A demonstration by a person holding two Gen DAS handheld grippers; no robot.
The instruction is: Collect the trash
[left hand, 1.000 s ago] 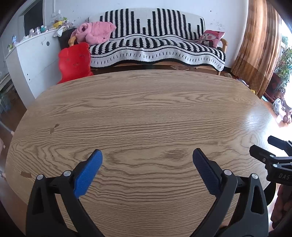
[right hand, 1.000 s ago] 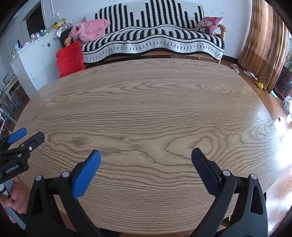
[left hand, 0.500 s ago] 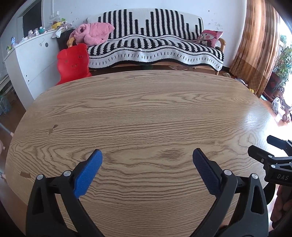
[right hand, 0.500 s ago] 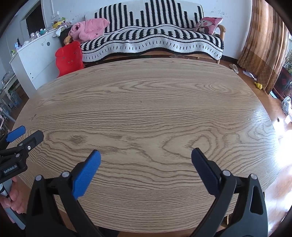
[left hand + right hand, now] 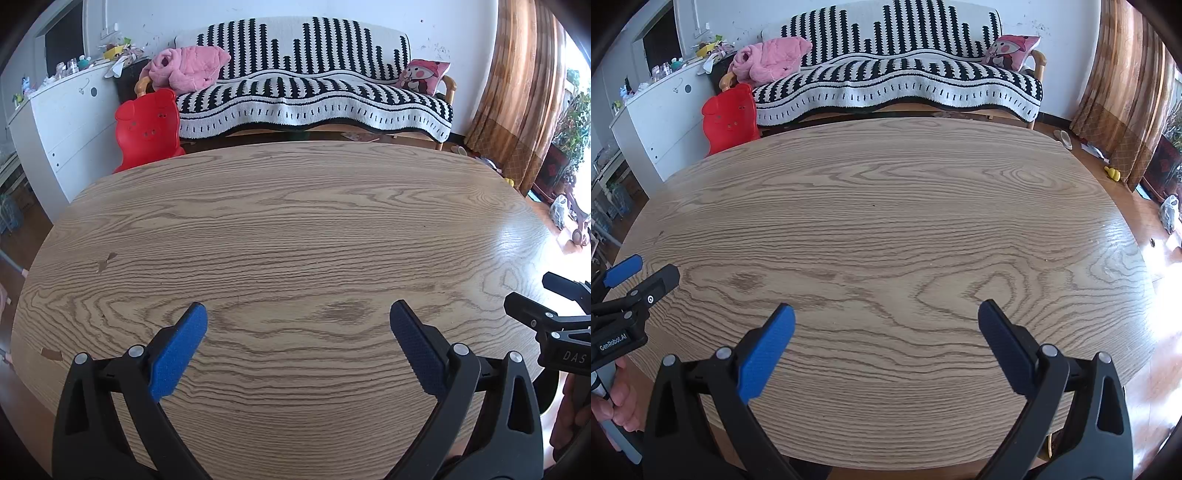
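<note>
Left wrist view, left claw (image 5: 298, 321) spread wide, table (image 5: 295, 221) near edge probably beneath

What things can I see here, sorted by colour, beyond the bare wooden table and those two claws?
Red: 1, the pig-shaped chair
Pink: 2, the bundled blanket and the cartoon cushion
Black and white: 1, the striped sofa cover
Brown: 1, the curtain
Total: 5
Both claws, left and right, are open and hold nothing.

A striped sofa (image 5: 314, 92) stands against the white wall (image 5: 258, 14), brown curtains (image 5: 524, 92) beside it.
</note>
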